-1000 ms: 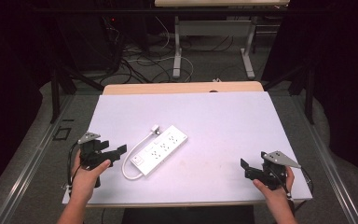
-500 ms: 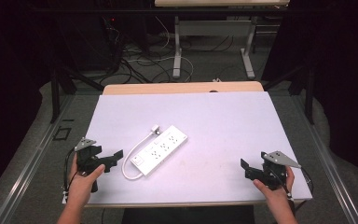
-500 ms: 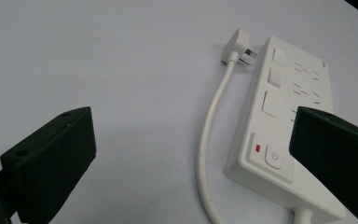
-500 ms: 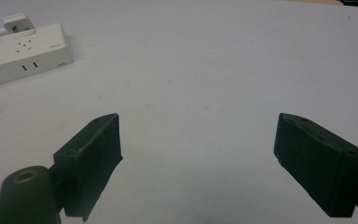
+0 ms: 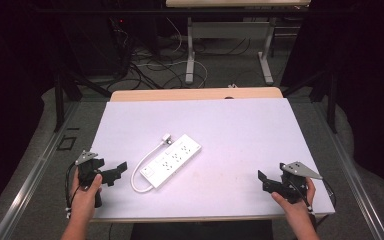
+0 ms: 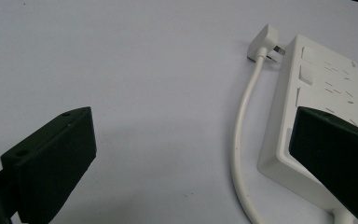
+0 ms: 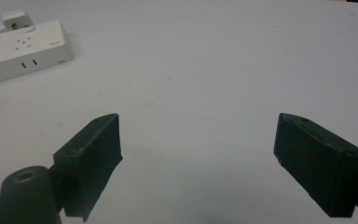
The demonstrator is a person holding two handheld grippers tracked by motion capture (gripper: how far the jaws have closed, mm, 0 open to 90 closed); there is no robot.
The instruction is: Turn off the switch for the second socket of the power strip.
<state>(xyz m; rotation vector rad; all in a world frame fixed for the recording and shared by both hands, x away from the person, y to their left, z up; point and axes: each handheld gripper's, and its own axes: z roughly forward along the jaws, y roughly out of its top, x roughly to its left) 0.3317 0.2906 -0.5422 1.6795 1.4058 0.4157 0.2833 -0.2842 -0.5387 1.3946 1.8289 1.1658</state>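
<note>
A white power strip lies at a slant on the white table, with its short cable looping round to a plug at the strip's far end. My left gripper is held low at the near left, just left of the strip. Its jaws have just been opening and have nothing between them. In the left gripper view the strip and plug lie behind the right jaw of the left gripper. My right gripper is at the near right, open over bare table, with the strip far off.
A wooden board edges the table's far side. Beyond it on the dark floor are cables and a desk frame. Metal rails run along both sides of the table.
My left hand has sunk and drawn back toward the near left edge, and its jaws stand a little wider. The right hand and the strip have not moved.
</note>
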